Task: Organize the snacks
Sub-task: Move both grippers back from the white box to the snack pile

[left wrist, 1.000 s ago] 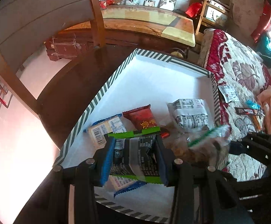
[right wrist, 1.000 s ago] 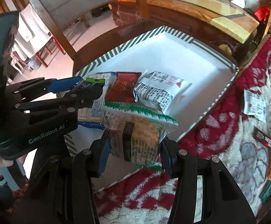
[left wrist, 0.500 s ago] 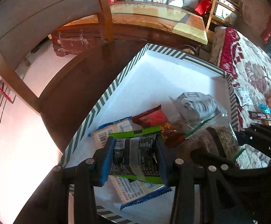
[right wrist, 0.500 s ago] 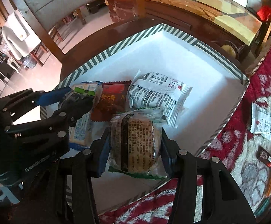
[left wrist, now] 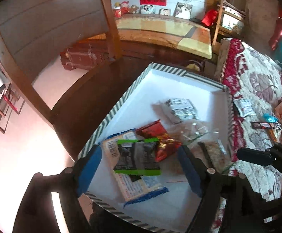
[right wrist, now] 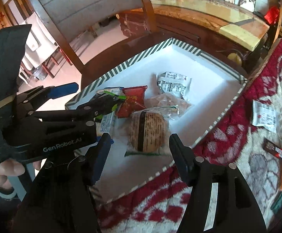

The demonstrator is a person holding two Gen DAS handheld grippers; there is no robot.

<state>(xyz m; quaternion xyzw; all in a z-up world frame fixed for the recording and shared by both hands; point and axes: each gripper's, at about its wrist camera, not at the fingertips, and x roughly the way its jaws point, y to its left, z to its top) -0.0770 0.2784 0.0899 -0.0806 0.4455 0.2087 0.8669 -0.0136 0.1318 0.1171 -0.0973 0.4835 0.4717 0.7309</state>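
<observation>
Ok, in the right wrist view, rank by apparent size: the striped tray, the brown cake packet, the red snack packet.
1. Striped tray, clearly largest.
2. Brown cake packet.
3. Red snack packet, though it lies farther from the camera, so its place below the cake packet is unsure.

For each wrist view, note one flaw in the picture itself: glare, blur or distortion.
Left wrist view: the pale floor at left is washed out to pink-white, and the clear-wrapped snack is smeared by blur. Right wrist view: fisheye bending curves the striped tray rim, and the snacks on the blanket at the right edge look soft.
</observation>
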